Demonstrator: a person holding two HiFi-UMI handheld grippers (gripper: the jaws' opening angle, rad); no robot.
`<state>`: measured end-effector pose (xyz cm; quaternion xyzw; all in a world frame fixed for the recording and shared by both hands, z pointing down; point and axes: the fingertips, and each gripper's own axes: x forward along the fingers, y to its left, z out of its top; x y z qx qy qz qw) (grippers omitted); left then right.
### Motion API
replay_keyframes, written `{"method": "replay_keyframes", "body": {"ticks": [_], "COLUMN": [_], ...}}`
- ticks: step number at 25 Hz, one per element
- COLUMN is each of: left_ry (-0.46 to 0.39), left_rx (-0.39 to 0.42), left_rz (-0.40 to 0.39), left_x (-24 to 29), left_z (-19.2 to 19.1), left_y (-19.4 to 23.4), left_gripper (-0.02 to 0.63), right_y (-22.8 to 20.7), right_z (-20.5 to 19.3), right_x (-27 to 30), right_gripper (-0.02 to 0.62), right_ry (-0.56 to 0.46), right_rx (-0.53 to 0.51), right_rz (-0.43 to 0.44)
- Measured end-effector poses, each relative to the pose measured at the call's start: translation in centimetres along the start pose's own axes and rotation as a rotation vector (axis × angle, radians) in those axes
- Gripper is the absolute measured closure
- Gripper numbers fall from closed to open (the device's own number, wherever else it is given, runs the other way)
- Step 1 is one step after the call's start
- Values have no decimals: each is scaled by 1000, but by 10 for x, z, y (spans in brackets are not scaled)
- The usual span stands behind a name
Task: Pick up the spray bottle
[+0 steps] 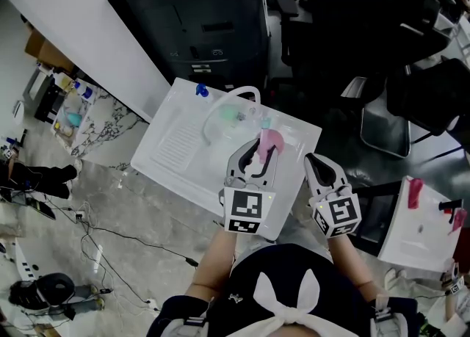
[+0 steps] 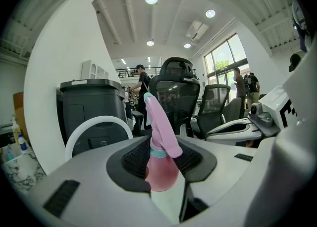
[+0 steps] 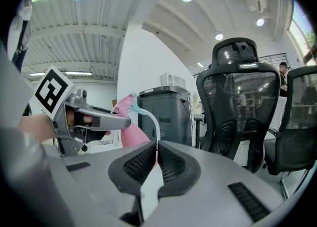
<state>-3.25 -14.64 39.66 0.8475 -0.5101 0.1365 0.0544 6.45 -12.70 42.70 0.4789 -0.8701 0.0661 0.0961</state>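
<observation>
A pink spray bottle point(image 1: 270, 140) with a teal collar is at the near part of the white table point(image 1: 169, 153). My left gripper point(image 1: 260, 155) is shut on it, with the dark pads pressing both sides of the bottle's body point(image 2: 161, 167) just under the collar. The nozzle head leans up and away from me. Whether its base rests on the table is hidden. My right gripper point(image 1: 316, 162) hovers just right of the bottle, off the table's near corner. Its jaws point(image 3: 155, 158) are shut with nothing between them. In the right gripper view the left gripper point(image 3: 94, 119) and the bottle point(image 3: 128, 133) show at left.
On the table behind the bottle stand a white hoop-like handle point(image 1: 236, 96), a clear container with green bits point(image 1: 229, 118) and a small blue item point(image 1: 200, 91). A black bin point(image 1: 198, 20) and office chairs point(image 1: 345, 42) lie beyond. Another white table point(image 1: 420, 227) is at right.
</observation>
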Motion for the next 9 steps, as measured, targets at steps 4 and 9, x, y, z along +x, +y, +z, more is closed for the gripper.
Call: {"method": "replay_keyframes", "body": {"ticks": [4, 9], "left_ry": [3, 6], "left_rx": [4, 10], "left_rz": [-9, -10], "left_x": [1, 2], "left_z": [-2, -3], "left_y": [-3, -4], "left_gripper": [456, 456], "right_y": [0, -1], "right_z": [-1, -1], "right_x": [-1, -1], "right_gripper": [566, 566], "right_ry": [2, 3], "right_rx": [-1, -1], "right_rz": [-2, -4]}}
